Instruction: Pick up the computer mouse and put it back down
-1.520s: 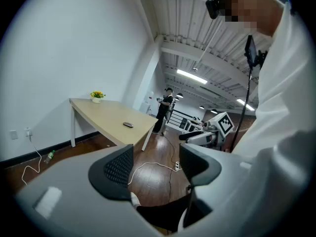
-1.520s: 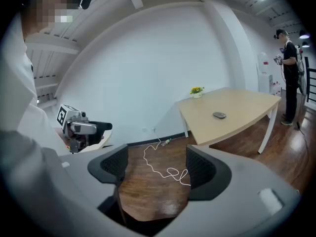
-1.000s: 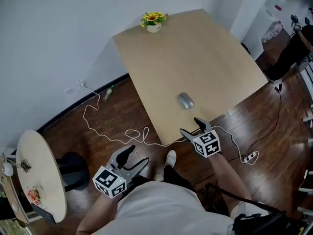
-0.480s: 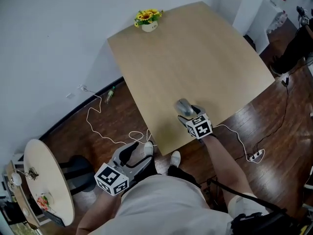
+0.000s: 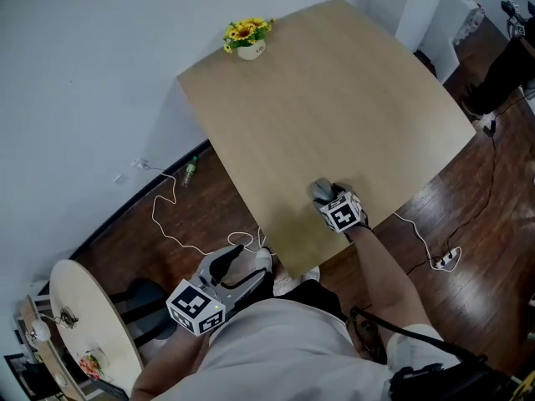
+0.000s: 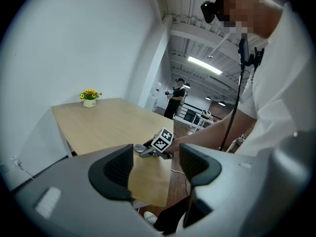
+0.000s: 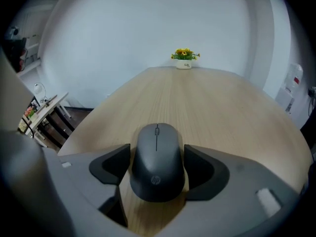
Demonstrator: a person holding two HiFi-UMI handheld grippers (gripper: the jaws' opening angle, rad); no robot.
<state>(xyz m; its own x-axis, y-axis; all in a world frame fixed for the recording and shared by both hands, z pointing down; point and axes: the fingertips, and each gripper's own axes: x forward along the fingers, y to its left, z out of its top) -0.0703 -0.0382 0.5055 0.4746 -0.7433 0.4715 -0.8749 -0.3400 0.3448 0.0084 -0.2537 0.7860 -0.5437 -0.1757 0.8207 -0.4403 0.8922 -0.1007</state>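
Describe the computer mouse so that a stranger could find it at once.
Find the light wooden table; near its front edge, far from the flower pot, lies the computer mouse. It is the only dark grey, rounded thing there, between the jaws of the right gripper.

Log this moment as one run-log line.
right tongs: shut on dark grey computer mouse | mouse: on light wooden table | left tongs: open, empty

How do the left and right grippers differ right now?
The right gripper is over the table, jaws closed on the mouse. The left gripper hangs off the table, jaws apart and empty. Both carry marker cubes.
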